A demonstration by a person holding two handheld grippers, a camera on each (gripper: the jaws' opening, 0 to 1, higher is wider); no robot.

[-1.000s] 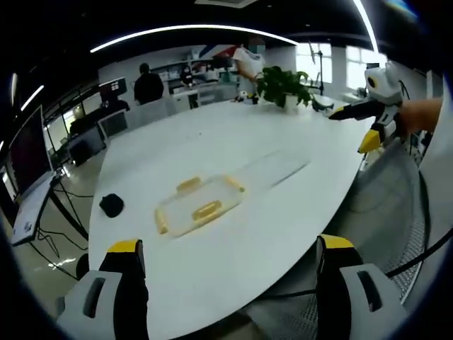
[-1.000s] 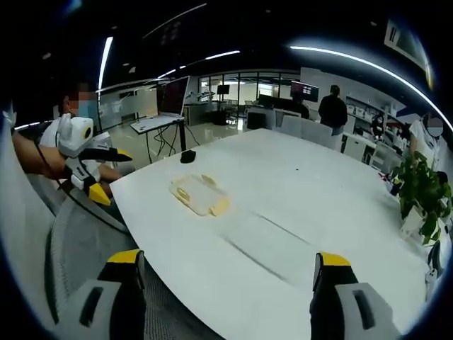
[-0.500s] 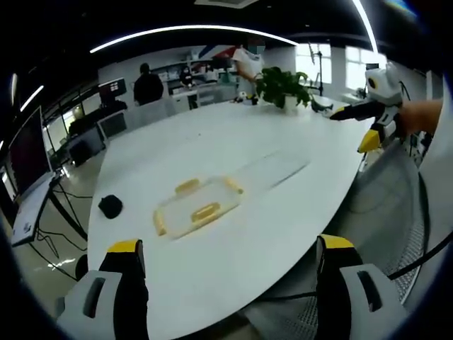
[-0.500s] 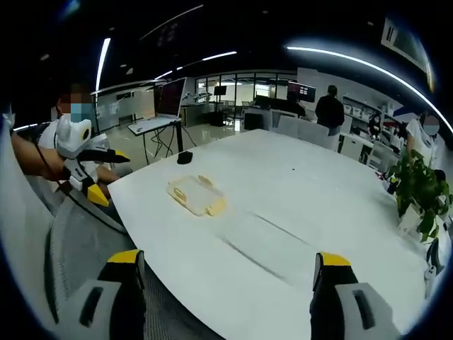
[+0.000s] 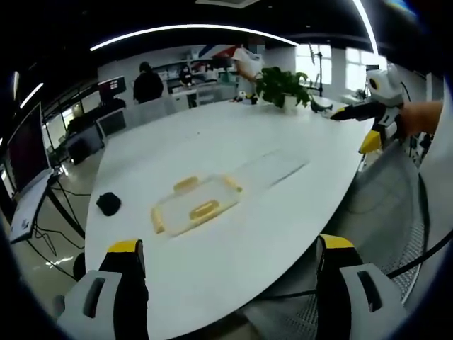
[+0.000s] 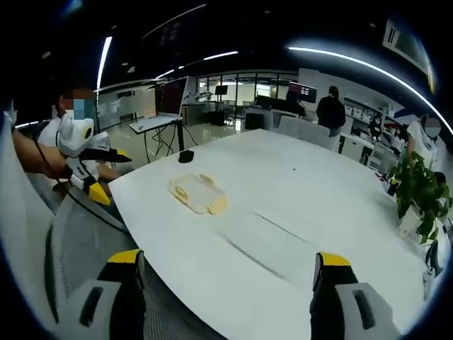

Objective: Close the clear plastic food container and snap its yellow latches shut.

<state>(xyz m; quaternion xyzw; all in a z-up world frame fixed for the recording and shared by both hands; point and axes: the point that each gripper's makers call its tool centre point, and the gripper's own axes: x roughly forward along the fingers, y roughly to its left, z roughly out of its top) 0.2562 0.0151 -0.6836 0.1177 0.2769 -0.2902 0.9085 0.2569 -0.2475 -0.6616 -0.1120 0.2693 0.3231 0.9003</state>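
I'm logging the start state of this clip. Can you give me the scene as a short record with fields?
surface: white table
container: clear plastic box with yellow latches, lying flat on the table, nothing touching it
other items: small black object near the table edge; potted plant at the far end
left gripper: open, away from the box
right gripper: open, away from the box
task progress: latches not yet handled

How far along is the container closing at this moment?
Barely started. The clear container lies on the white table, its yellow latches untouched; whether the lid is seated is unclear. Both the left gripper and right gripper are open and empty, off the table's edge. Reaching, closing and latching remain.
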